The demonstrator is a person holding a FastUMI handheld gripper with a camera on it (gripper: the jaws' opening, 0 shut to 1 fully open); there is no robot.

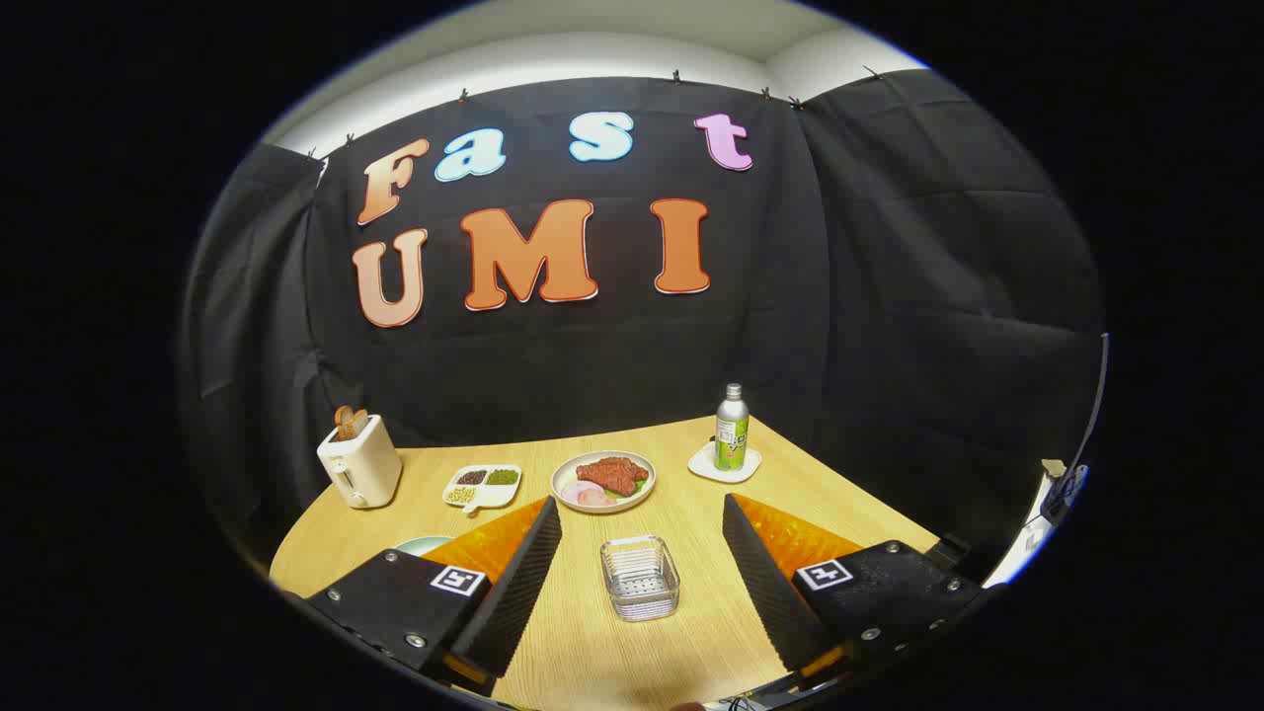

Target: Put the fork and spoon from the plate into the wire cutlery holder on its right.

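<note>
The wire cutlery holder (640, 578), a small square metal basket, stands on the wooden table (691, 553) between my two fingers. My gripper (641, 502) is open wide above the table, with nothing between its fingers but the holder below. To the holder's left, a sliver of a pale plate (423, 543) peeks out from behind my left finger (518, 573); the finger hides most of the plate and whatever lies on it.
Beyond the fingers sit a plate of meat (603, 481), a small divided dish of beans (482, 484), a cream toaster with bread (357, 462) at the far left, and a metal bottle (731, 427) on a white coaster (724, 463) to the right.
</note>
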